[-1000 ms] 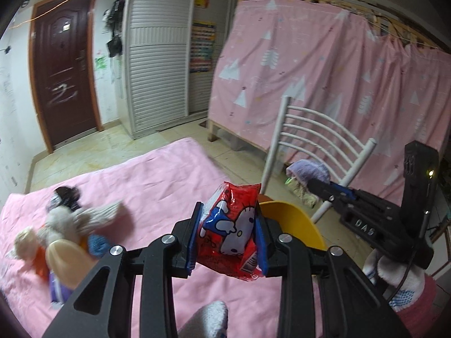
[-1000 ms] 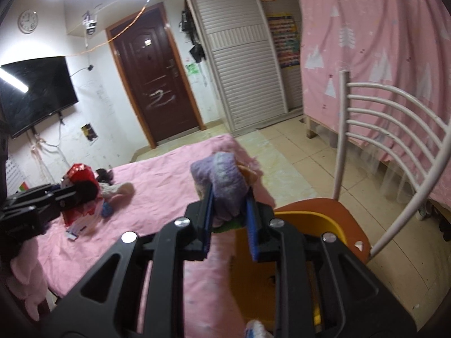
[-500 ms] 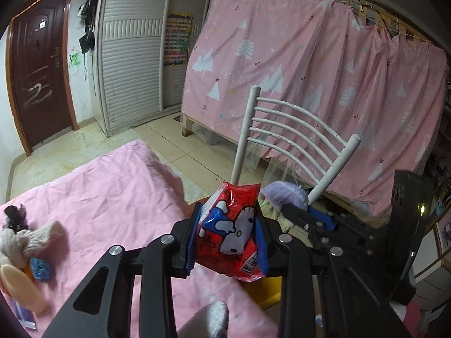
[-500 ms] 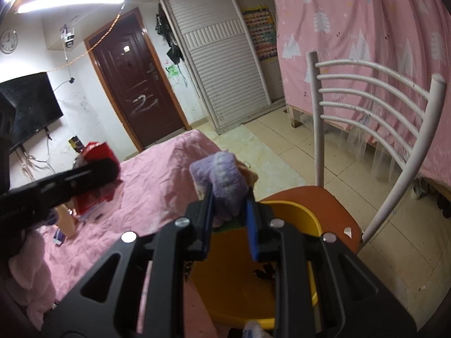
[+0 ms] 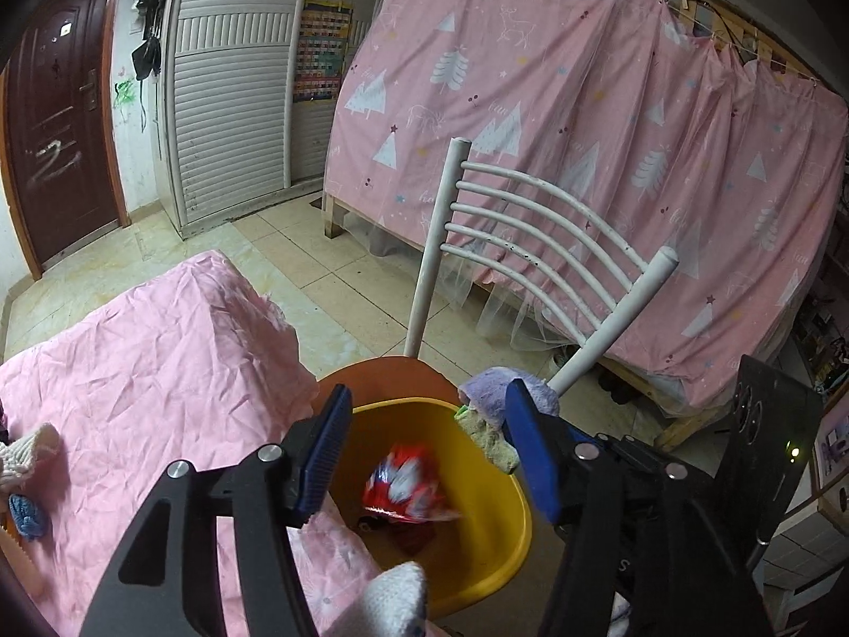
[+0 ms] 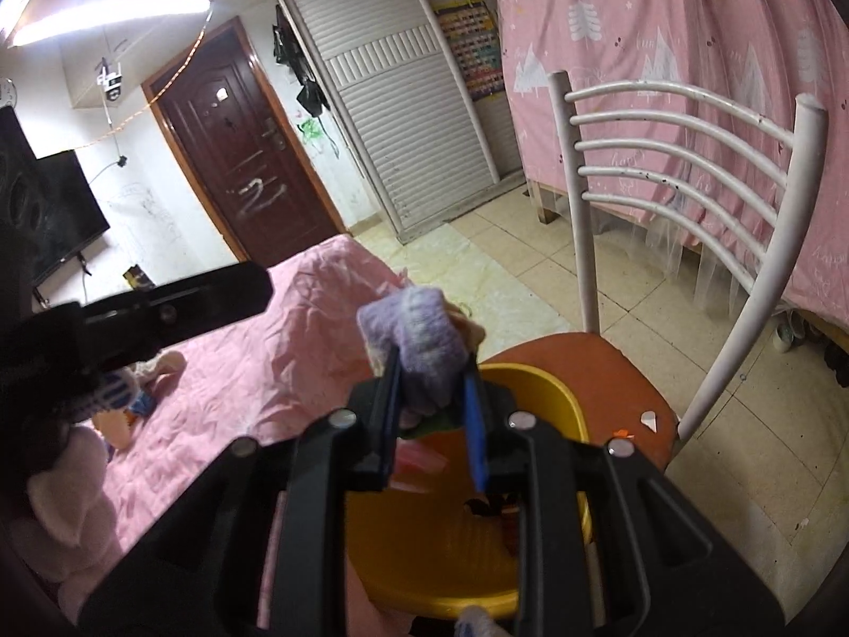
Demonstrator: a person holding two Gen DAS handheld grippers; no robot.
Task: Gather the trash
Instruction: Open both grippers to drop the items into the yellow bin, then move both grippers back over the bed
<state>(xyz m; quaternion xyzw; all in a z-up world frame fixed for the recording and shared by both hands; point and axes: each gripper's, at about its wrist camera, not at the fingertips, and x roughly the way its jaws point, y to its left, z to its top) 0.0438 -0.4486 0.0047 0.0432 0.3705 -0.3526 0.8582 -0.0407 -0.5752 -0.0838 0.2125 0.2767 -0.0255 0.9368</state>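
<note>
We hover our left claw [image 5: 427,448] over the yellow basin [image 5: 493,531], and its jaws are opening with nothing pressed between the blue pads. The red snack wrapper [image 5: 406,485] shows blurred just below them, inside the basin and clear of both pads, above some darker scraps at the bottom. The basin sits on the orange seat of the white-backed chair [image 5: 509,223], right beside the edge of the pink-covered tabletop [image 5: 148,366].

Our right claw [image 6: 431,406] stays narrow, clamped on a purple woolly bundle [image 6: 419,339] with a bit of green and pale stuff tucked under it. It hangs over the near rim of the basin [image 6: 557,398]; from the left wrist view we see that bundle [image 5: 491,395] just beside our left claw's right pad.

Back on the pink cloth, at its left edge, a white knitted piece [image 5: 24,456] and a small blue thing [image 5: 26,512] lie close together.
</note>
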